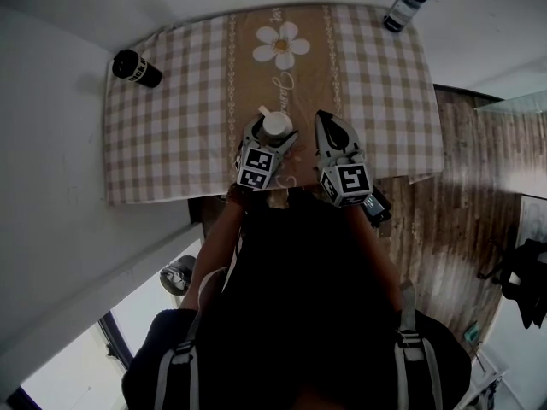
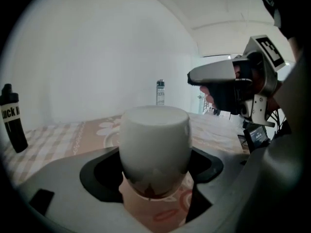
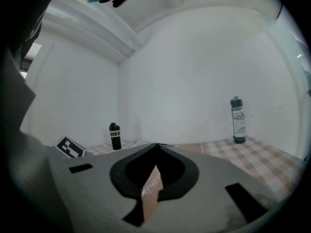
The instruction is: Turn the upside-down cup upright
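Fingers (image 2: pixel 99 171) of the left gripper (image 2: pixel 155 152) stand partly apart and closed on the white ceramic cup (image 2: pixel 154 140), one dark pad pressing each flank. Cup sits between the pads at the centre of the left gripper view, upside down: flat base uppermost, rim facing down and appearing just clear of the beige-and-white checked tablecloth (image 1: pixel 171 135). In the head view the cup (image 1: pixel 276 126) shows at frame centre, over the tan strip of the cloth just below a printed daisy, with its handle toward the upper left. Right gripper (image 3: pixel 156 147) is just right of the cup and apart from it; its fingers meet tip to tip and hold nothing. Black cylindrical bottle (image 1: pixel 137 68) lies at the cloth's upper left corner. Clear dark-capped bottle (image 1: pixel 406 5) lies at the upper right.
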The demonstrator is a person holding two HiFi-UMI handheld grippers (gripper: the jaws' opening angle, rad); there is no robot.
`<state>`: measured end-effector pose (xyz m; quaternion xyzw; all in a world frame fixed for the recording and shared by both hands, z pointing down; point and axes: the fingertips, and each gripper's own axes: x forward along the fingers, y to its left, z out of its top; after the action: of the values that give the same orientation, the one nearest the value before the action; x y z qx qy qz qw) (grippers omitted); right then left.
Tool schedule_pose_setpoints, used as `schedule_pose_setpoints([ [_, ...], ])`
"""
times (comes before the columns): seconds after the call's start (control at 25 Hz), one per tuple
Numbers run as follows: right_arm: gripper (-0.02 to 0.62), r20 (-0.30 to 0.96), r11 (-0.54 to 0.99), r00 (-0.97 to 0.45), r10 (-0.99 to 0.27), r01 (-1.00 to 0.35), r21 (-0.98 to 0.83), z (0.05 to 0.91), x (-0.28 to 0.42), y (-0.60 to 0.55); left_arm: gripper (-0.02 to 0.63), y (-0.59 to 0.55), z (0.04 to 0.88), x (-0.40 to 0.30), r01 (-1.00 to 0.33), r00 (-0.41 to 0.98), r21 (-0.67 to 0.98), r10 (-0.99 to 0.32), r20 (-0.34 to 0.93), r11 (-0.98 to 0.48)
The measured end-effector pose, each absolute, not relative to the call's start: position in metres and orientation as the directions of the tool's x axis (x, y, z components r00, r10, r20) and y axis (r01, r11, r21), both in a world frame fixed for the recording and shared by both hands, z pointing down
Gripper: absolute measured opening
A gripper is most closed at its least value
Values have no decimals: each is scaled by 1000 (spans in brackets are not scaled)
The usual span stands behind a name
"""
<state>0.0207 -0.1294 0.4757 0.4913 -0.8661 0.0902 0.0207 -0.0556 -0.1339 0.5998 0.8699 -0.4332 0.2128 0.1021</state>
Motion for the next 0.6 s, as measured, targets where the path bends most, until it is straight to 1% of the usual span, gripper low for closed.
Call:
schedule_pose_setpoints([
  [0.2,1,135,521,-540,-831,-839,-156,481,14,-129,399,-131,553,-62,-785,564,-30,-735,377,-618],
  [0.32,2,137,555,-591,-795,-800,-228,484,7,-127,399,-129,519,-65,-769,602,-22,-736,309,-638],
  [0.4,2,94,609,-674,-732,-710,-353,482,-3,-123,399,-125,496,-64,-741,643,-26,-720,263,-671],
  [0.48,2,16,648,-744,-668,-591,-480,474,-12,-117,399,-120,476,-63,-706,689,-11,-691,218,-708],
  [0.6,3,-50,689,-793,-607,-494,-530,464,-23,-111,399,-109,458,-67,-661,741,18,-649,174,-750],
])
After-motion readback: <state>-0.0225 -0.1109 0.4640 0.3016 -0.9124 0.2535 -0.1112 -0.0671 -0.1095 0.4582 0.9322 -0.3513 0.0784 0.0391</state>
